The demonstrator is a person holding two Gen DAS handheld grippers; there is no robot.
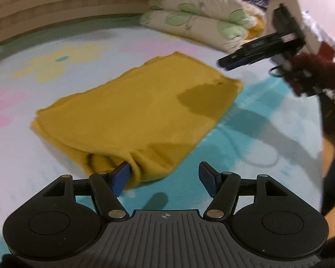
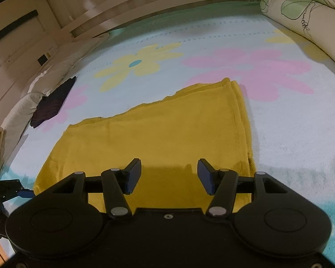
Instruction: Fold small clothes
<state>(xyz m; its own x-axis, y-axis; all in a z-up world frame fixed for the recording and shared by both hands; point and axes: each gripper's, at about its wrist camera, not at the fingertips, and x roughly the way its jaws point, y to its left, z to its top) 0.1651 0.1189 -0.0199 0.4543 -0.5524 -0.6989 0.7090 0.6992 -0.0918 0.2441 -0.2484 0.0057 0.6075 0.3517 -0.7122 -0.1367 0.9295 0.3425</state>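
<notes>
Both jaws wide: left gripper beside yellow garment corner, right gripper above it; pinch all layers, fold evenly.

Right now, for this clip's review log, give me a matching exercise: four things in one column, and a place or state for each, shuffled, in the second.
Things
1. yellow garment
2. left gripper
3. right gripper
4. rolled floral bedding

Places or states
A. open, one finger against the cloth's bunched near corner
B. at the far right end of the bedspread
C. folded flat, lying on the bedspread
D. open, hanging above the cloth's near edge

Pairs: 1-C, 2-A, 3-D, 4-B
</notes>
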